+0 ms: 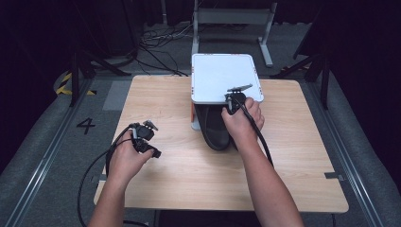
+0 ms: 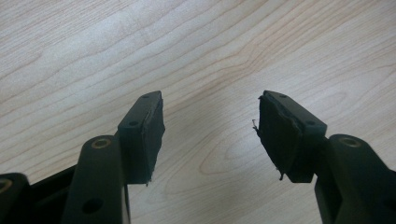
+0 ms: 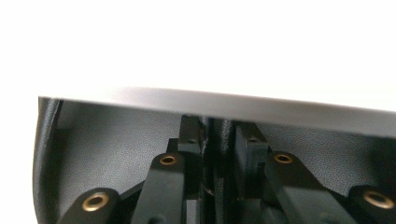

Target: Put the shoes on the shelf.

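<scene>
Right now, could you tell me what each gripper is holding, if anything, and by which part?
The right gripper is clamped on a thin black handle-like part under the white box's lid. The left gripper holds nothing; its jaws stand open.

Light wooden counter [image 1: 165, 179] on grey carpeted floor [image 1: 38, 156] marked with a black "4" [image 1: 85, 125], yellow-black hazard tape [image 1: 63, 82] at left, tangled black cables [image 1: 161, 40] and a grey metal frame [image 1: 234, 19] behind, dark surroundings beyond.

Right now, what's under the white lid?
Under the white lid sits a black bag, with the right hand-held gripper clamped on a black strip at its edge. What the bag holds is covered.
</scene>
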